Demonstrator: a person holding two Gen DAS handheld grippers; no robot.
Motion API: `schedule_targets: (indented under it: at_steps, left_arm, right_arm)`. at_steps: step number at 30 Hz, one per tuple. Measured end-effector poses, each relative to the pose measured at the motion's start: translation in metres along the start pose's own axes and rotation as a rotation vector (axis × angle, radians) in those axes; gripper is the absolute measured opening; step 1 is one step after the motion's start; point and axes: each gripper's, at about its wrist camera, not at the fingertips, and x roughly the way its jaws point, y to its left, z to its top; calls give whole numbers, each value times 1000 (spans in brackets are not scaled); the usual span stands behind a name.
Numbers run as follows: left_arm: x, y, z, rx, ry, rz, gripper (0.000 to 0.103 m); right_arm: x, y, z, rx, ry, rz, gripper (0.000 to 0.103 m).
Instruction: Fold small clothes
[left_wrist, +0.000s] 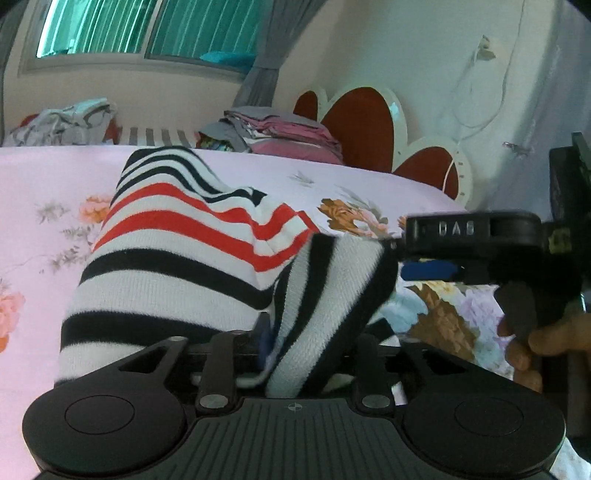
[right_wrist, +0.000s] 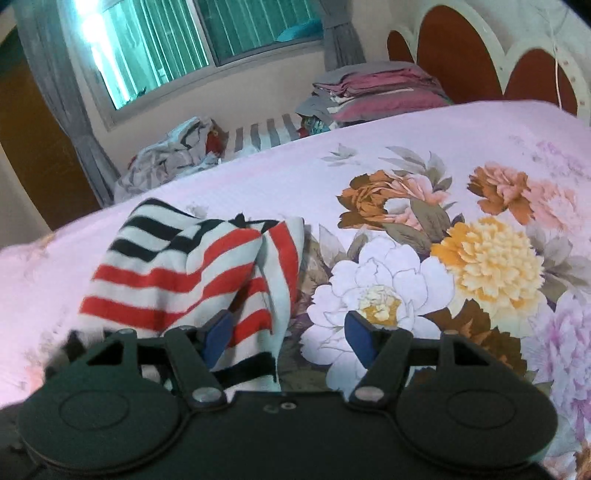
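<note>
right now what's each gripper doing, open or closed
Left gripper: shut on the striped garment.
Right gripper: open, holding nothing, its left finger beside the garment's edge.

Daylight enters through the window (left_wrist: 147, 33) at the upper left of both frames, tinted teal — in the right wrist view its left pane (right_wrist: 107, 48) blows out to white glare. The room is softly, evenly lit, with only faint shadows. Fisheye distortion bends the bed (right_wrist: 258, 177) edge and darkens the corners. Both views look slightly soft — detail smears toward the edges.
</note>
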Motion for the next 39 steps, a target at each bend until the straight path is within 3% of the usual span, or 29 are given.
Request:
schedule_targets:
  at_steps: [2, 4, 5, 9, 13, 15, 19, 22, 27, 33, 39]
  left_arm:
    - [-5, -8, 6, 16, 20, -26, 66]
    - [-14, -20, -1, 65, 37, -43, 75]
    - [-20, -25, -2, 86, 43, -52, 75]
    - [-55, -17, -2, 57, 14, -42, 75]
    - [-87, 13, 0, -11, -55, 56, 75]
    - [-94, 30, 3, -38, -66, 105, 75]
    - [-92, 53, 4, -96, -65, 169, 75]
    - [-85, 54, 0, -120, -69, 170, 75]
    - [-61, 44, 3, -95, -71, 142, 75]
    - [-37, 29, -3, -44, -42, 134, 76]
    - [-34, 32, -7, -32, 6, 160, 77]
  right_arm:
    - [1, 1, 5, 23, 6, 49, 67]
    - [5, 2, 9, 64, 29, 123, 73]
    - [10, 2, 11, 89, 59, 169, 80]
    - [34, 12, 8, 139, 184, 260, 79]
    - [51, 21, 1, 141, 242, 262, 57]
    - [58, 23, 1, 146, 237, 254, 53]
    - [65, 31, 3, 120, 208, 233, 30]
    - [56, 44, 6, 29, 149, 211, 23]
    - [22, 52, 19, -116, -10, 139, 21]
    - [40, 25, 0, -95, 54, 62, 22]
    - [35, 15, -2, 3, 64, 92, 30]
